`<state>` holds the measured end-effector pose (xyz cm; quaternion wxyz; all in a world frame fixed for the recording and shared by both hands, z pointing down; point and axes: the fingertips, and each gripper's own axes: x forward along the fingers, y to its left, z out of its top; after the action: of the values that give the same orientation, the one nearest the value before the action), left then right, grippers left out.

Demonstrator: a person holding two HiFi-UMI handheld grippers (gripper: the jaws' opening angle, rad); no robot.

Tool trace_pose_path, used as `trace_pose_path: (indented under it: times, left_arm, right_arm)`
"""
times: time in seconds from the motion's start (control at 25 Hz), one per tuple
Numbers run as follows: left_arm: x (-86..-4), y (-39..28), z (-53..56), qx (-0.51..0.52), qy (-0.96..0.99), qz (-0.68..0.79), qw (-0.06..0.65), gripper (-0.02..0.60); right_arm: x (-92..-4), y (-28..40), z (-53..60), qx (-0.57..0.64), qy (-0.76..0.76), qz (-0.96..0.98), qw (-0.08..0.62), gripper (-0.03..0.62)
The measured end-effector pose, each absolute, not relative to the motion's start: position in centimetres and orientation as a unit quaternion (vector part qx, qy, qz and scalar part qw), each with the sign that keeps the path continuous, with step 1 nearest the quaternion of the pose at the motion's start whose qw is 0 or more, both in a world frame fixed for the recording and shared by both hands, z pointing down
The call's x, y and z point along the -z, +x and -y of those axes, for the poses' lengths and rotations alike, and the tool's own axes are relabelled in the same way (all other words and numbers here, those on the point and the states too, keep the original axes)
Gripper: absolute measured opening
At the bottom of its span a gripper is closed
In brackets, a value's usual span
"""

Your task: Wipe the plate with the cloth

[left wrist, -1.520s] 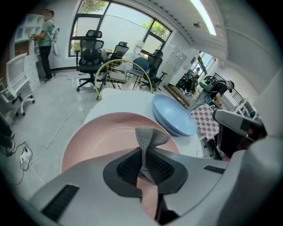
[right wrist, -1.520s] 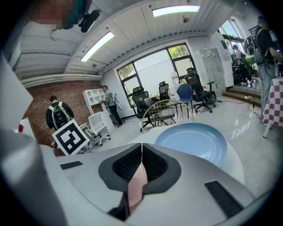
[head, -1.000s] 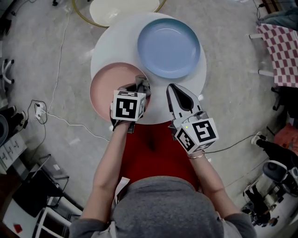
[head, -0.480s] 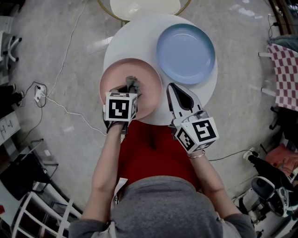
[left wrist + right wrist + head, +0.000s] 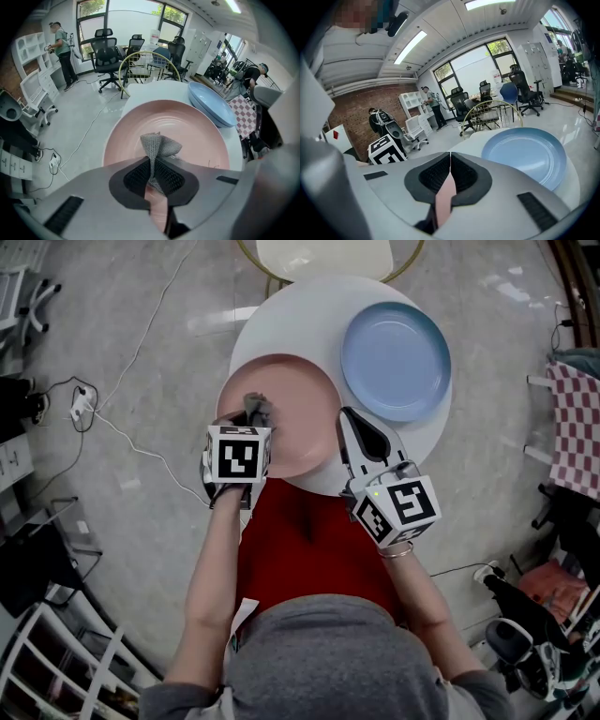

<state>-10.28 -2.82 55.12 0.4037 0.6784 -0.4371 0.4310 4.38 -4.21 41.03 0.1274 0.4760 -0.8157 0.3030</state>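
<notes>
A pink plate (image 5: 295, 423) (image 5: 187, 136) lies on the near left of the round white table (image 5: 300, 324). My left gripper (image 5: 251, 418) (image 5: 151, 161) is shut on a small grey knitted cloth (image 5: 258, 409) (image 5: 157, 145), which hangs down onto the plate's near-left part. My right gripper (image 5: 361, 432) (image 5: 450, 157) is shut with nothing between its jaws; it hovers over the table's near edge, just right of the pink plate. A blue plate (image 5: 396, 360) (image 5: 525, 154) lies beyond it at the table's right.
A chair with a cream seat (image 5: 323, 254) and gold wire frame stands at the table's far side. Cables (image 5: 122, 427) run over the grey floor at left. A red-and-white checked cloth (image 5: 577, 427) hangs at the far right. Office chairs (image 5: 105, 49) and people stand farther off.
The left gripper with the cloth has slid leftward across the pink plate, from near its right side to its near-left part. The right gripper has barely moved.
</notes>
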Motion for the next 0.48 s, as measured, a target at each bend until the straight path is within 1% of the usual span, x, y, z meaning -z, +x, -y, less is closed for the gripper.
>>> trace_pose_path:
  times: [0.48]
  left_arm:
    - [-55.4,-14.0,2.8,-0.457,0.652,0.463,0.389,0.037]
  right_arm:
    - [-41.2,3.0,4.4,-0.3,0.466,0.821,0.137,0.029]
